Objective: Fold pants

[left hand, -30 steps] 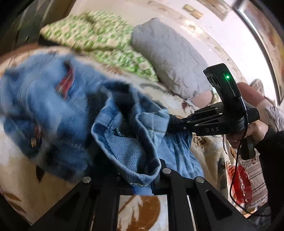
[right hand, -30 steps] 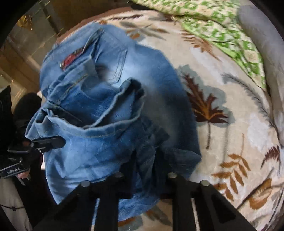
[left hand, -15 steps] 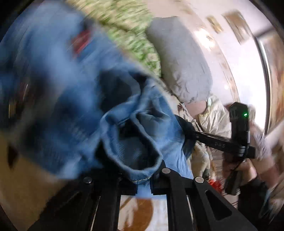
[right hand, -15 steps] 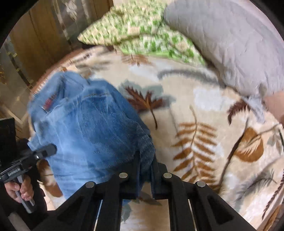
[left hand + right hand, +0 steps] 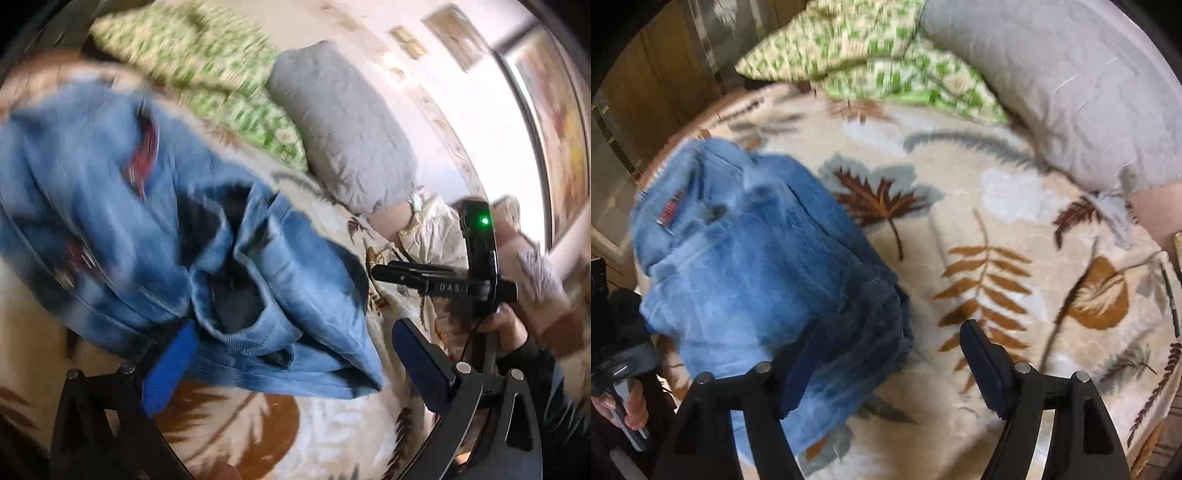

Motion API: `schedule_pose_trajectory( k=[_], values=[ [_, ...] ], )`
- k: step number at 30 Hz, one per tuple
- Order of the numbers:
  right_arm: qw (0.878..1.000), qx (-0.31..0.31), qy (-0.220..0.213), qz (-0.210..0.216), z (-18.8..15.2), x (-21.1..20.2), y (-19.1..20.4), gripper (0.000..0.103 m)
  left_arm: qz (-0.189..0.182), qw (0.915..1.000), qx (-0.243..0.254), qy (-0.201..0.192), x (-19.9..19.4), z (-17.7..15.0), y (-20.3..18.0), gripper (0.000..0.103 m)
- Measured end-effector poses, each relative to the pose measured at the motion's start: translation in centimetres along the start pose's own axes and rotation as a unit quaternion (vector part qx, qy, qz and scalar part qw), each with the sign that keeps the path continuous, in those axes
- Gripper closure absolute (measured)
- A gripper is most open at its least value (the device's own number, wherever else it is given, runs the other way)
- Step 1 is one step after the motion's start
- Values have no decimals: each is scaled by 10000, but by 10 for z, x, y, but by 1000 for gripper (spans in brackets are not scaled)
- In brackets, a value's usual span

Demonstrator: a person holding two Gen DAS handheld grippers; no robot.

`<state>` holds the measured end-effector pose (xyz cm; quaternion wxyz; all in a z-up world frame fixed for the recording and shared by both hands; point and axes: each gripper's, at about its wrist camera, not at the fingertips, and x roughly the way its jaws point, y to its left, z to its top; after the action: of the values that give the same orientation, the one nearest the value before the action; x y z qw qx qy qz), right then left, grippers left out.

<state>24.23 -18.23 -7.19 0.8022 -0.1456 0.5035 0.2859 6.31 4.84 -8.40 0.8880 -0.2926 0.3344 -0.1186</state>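
Both jaws opening, the left gripper (image 5: 295, 373) and right gripper (image 5: 886, 373) are letting go of the jeans (image 5: 757, 266) lying bunched on the bed (image 5: 997, 206); heavy, floppy denim, probably best pinched at thick hems

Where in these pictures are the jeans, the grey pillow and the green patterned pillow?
jeans (image 5: 746, 280): right wrist view, middle of the folded denim.
grey pillow (image 5: 347, 133): left wrist view, centre of its face.
green patterned pillow (image 5: 849, 40): right wrist view, upper middle.
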Motion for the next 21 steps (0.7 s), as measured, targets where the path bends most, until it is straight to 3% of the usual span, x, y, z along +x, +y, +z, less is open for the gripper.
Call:
schedule_pose_trajectory(
  k=[4,8,11,13,16,18,21],
  values=[
    [9991,87,-419,59,-2,-31,6,25,78,9998,49,-170,-27,22,8,0],
    [9970,141,-740,188,-2,-48,23,25,176,9988,-231,-387,-52,41,31,0],
    [9963,116,-792,317,-4,-51,38,25,-29,9980,-503,-375,-60,50,45,0],
    [9964,105,-753,371,-8,-50,49,25,-220,9984,-493,-175,-57,61,46,0],
    [9958,-13,-874,281,-17,-53,67,25,-538,9966,-433,458,-37,85,39,0],
    [9935,-200,-1104,180,-29,-59,83,25,-800,9907,-537,964,-16,102,39,0],
    [9880,-693,-1370,-179,-51,-65,113,25,-872,9806,-557,1663,19,117,36,0]
  ],
)
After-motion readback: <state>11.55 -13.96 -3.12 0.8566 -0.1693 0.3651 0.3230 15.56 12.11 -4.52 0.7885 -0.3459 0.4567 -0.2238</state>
